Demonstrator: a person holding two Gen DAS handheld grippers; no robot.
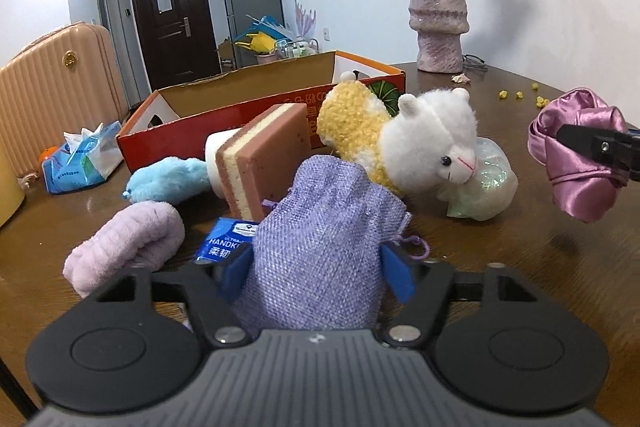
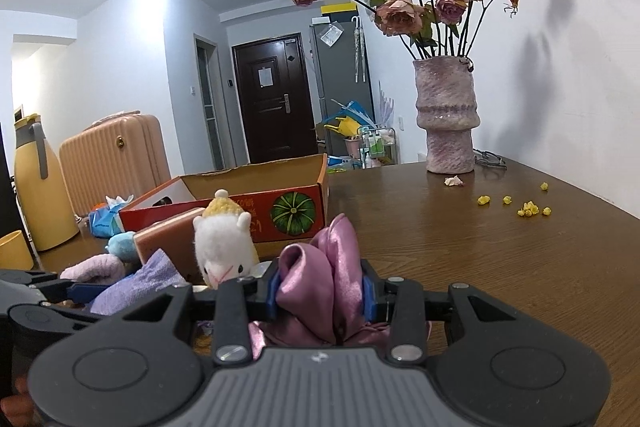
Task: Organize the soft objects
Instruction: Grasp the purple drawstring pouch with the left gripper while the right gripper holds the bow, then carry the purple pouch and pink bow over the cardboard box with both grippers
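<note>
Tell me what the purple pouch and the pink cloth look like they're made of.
Purple pouch: a coarse, open weave with faint sparkle, probably burlap-like fabric, with a drawstring at the neck. Pink cloth: smooth and glossy with bright highlights along its folds, likely satin or silk.

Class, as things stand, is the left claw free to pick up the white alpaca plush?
Probably not yet. The left claw is already closed on the lilac burlap pouch, which also sits between it and the alpaca plush; it would have to set the pouch down first.

Vase (image 2: 447, 115), suitcase (image 1: 56, 95), thermos (image 2: 36, 187)
</note>
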